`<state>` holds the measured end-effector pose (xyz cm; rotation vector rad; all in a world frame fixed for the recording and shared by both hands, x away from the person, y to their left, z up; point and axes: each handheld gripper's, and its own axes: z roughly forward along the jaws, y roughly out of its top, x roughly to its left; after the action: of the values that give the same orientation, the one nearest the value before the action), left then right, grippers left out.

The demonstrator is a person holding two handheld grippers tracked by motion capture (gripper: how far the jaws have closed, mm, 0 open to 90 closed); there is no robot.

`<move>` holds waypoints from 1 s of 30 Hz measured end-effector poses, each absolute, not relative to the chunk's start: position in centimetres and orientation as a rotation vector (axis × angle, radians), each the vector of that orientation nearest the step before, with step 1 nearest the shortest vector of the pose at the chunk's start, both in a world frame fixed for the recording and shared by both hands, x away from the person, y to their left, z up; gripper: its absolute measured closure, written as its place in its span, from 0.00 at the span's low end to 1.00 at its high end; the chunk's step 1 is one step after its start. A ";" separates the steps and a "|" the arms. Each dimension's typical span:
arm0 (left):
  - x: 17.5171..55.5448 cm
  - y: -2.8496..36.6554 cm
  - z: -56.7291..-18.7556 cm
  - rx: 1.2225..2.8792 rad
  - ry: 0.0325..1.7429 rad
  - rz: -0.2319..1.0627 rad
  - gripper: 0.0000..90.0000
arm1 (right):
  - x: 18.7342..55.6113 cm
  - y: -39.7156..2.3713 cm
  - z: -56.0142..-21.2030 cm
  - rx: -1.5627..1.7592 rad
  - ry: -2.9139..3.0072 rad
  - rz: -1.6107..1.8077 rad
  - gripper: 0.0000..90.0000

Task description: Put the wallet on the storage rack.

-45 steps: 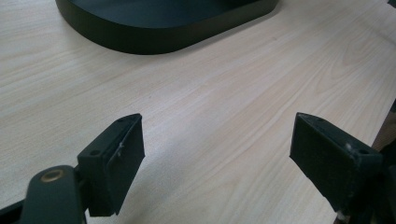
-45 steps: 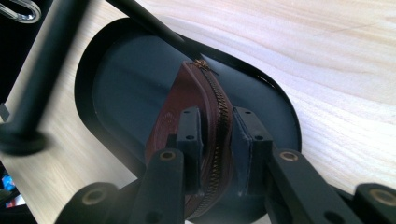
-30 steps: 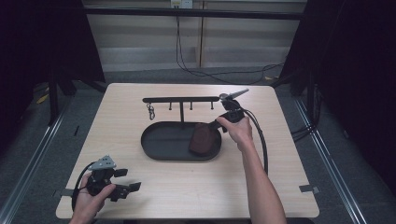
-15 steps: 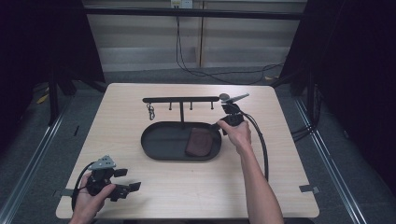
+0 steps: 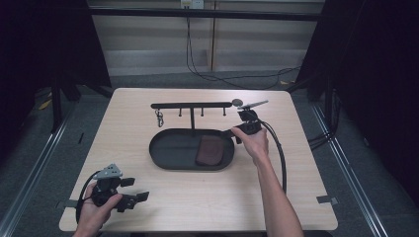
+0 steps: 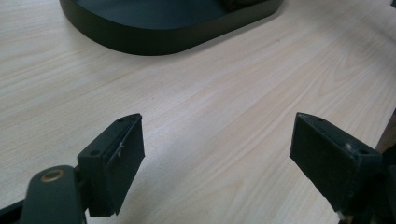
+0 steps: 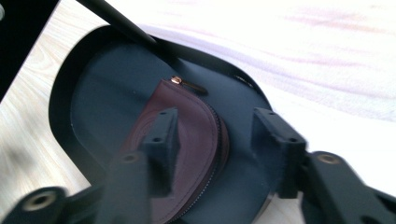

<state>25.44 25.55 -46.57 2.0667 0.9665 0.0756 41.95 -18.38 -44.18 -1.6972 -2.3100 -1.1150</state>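
Jaws of the right gripper stand apart, having just been opening, with nothing pressed between them: the dark red zip pouch lies flat beneath them, free of both pads, in the black oval tray. Seen from the high view, the right gripper hangs at the tray's 3 o'clock rim, while the pouch rests just beside it, toward 8 o'clock from the jaw tips, in the tray's right half. Its long axis runs roughly from 12 to 6 o'clock across the tray (the zip pull sits at the far end in the right gripper view). Behind the tray stands a black hook rack, with a small key ring dangling from its left end.

At the desk's 7 o'clock corner, the left gripper rests low in the person's left hand, jaws apart over bare wood, well away from the tray. The right hand is by far the nearer to the pouch, so any next handling of it looks to fall to that side; the placing itself appears finished, and a clean withdrawal past the tray rim is what remains.
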 end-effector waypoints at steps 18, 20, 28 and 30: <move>25.6 25.6 -46.6 2.067 0.981 0.079 0.20 | 38.7 -19.8 -42.2 -1.681 -2.416 -1.238 0.16; 25.5 25.6 -46.6 2.064 0.985 0.077 0.20 | 38.4 -20.0 -42.2 -1.705 -2.429 -1.222 0.16; 25.5 25.7 -46.6 2.058 0.991 0.081 0.20 | 36.4 -21.2 -41.8 -1.752 -2.467 -1.243 0.21; 25.5 25.7 -46.6 2.060 0.987 0.083 0.20 | 35.8 -21.5 -41.9 -1.747 -2.466 -1.243 0.21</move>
<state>25.47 25.68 -46.62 2.0604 0.9872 0.0832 35.81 -21.53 -41.93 -1.7467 -2.4660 -1.2430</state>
